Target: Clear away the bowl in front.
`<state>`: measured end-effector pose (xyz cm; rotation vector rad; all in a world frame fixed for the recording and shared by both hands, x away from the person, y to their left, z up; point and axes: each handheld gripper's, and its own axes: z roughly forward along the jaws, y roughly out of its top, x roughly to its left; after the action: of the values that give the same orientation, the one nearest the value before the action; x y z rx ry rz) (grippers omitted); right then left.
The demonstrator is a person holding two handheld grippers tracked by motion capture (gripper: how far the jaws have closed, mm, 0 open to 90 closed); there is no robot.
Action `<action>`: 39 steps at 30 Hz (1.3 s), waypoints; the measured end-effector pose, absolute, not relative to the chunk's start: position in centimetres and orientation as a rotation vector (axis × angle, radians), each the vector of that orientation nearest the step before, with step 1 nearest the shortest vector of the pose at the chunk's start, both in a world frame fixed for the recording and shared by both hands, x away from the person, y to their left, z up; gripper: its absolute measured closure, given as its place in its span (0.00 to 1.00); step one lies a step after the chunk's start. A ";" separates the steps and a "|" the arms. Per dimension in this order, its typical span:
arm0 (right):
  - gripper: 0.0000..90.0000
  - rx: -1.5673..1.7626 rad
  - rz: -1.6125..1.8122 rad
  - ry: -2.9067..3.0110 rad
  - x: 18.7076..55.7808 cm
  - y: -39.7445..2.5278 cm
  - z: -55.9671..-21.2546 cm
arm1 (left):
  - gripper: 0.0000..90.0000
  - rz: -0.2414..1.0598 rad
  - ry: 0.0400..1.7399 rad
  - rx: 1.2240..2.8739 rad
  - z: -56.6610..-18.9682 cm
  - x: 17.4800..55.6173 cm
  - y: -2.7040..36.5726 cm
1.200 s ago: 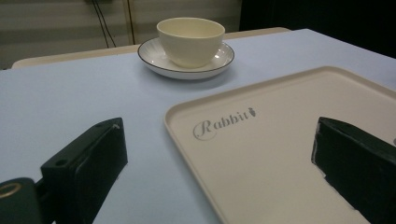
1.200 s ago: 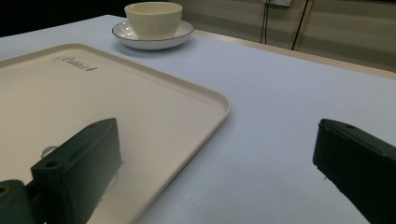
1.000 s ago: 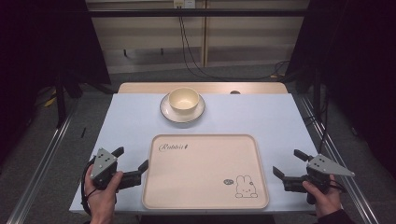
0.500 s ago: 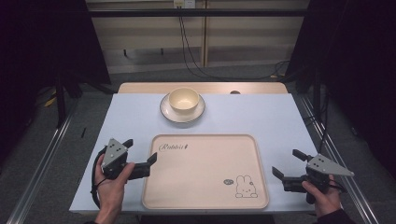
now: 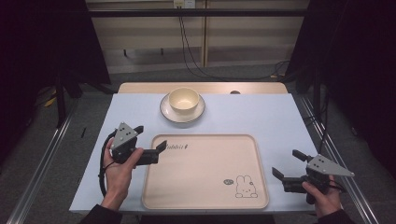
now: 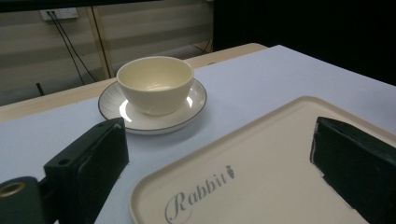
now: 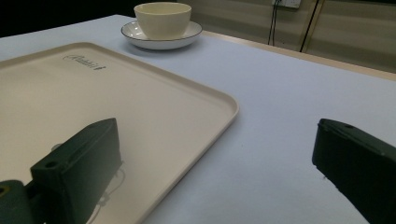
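A cream bowl [image 5: 183,99] stands on a dark-rimmed white saucer [image 5: 164,111] at the far middle of the table. Nearer me lies a cream tray [image 5: 205,186] printed with "Rabbit" and a small rabbit drawing. My left gripper [image 5: 150,136] is open at the tray's far left corner, one jaw over the tray's rim, nothing between its jaws. In the left gripper view the bowl [image 6: 155,84] and saucer [image 6: 112,109] lie ahead, beyond the tray [image 6: 261,158]. My right gripper [image 5: 286,163] is open and empty, just right of the tray's near right side.
The light blue table top [image 5: 261,116] ends in a wooden strip at the back. Metal rails [image 5: 42,172] run along the floor on both sides. Cables hang down the back wall [image 5: 187,42].
My left gripper has moved forward and to the right, from beside the tray's near left side up to its far left corner. The right gripper has hardly shifted.
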<state>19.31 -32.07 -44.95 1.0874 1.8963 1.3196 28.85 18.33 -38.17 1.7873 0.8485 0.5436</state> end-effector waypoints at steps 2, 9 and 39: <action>0.01 1.086 1.321 1.896 19.3 -32.1 -45.0 | 0.06 0.529 0.838 1.809 -37.9 29.4 18.2; 0.01 1.084 1.321 1.902 19.3 -32.1 -45.0 | 0.05 0.501 0.820 1.814 -37.8 31.1 17.3; 0.01 1.077 1.320 1.899 19.4 -32.0 -45.1 | 0.10 0.471 0.953 1.845 -38.3 39.8 14.8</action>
<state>19.37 -31.99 -45.09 1.0771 1.8989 1.3204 39.81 14.83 -38.35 1.8449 0.9531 0.4714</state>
